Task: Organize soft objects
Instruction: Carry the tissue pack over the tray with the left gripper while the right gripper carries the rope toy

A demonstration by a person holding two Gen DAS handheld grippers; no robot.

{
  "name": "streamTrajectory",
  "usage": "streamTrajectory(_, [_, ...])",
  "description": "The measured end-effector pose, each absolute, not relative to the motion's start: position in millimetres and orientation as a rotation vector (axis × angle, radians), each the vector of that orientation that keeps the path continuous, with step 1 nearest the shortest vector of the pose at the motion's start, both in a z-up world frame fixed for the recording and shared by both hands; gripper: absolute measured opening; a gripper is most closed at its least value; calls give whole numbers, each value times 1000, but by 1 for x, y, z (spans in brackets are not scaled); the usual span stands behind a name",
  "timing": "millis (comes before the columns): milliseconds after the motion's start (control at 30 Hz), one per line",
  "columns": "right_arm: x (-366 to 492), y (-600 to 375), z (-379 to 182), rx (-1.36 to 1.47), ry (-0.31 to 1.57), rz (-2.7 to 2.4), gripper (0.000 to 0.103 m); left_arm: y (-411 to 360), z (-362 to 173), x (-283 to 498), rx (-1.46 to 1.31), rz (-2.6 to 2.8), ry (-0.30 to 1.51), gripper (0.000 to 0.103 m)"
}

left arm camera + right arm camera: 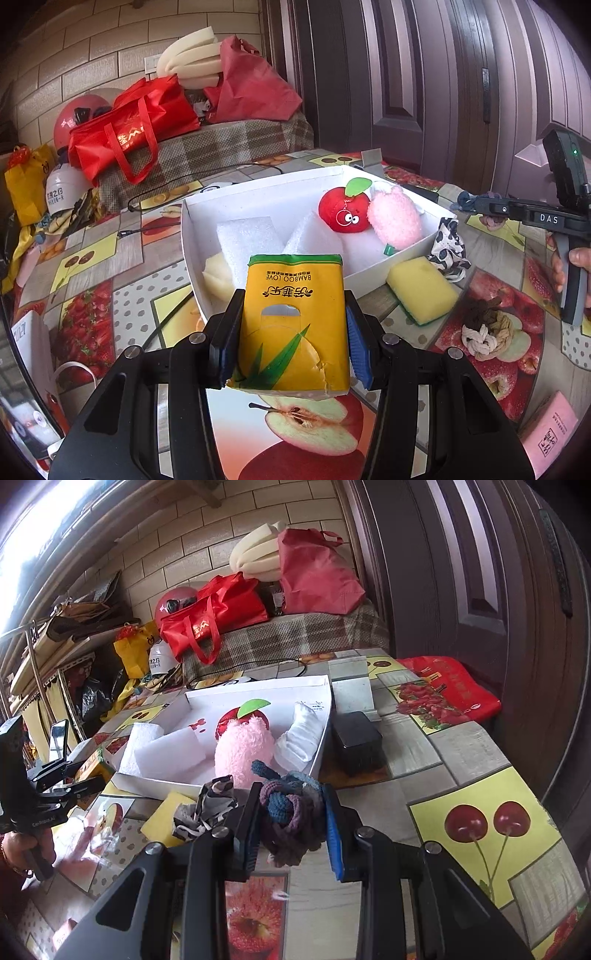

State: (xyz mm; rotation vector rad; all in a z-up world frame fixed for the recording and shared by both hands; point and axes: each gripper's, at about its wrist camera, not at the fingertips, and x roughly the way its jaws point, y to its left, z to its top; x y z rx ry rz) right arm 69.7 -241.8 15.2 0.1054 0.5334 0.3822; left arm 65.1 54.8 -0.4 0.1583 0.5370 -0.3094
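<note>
My left gripper (291,332) is shut on a yellow tissue pack (293,325), held above the table just before the white box (192,254). Inside the box lie white foam blocks (245,240), a red apple plush (344,209) and a pink fluffy toy (394,218). My right gripper (291,827) is shut on a knotted purple and blue rope bundle (291,819), close to the box's near wall (155,781). On the table by the box rest a yellow sponge (421,288), a black-and-white spotted cloth (447,247) and a brown and white knotted rope (485,330).
A pink tissue pack (548,432) lies at the table's right edge. A black box (356,744) stands right of the white box, with a red bag (450,688) beyond. Red bags (129,133) and foam (192,59) are piled on a plaid bench behind. A cable (192,177) crosses the tablecloth.
</note>
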Motion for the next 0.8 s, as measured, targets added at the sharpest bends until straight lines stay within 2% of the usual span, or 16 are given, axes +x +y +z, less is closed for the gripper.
streamTrajectory(433, [119, -197, 9, 19, 618, 472, 30, 35, -6, 99, 170, -349, 606, 50])
streamTrajectory(800, [145, -185, 7, 19, 657, 495, 30, 45, -4, 122, 56, -337, 624, 50])
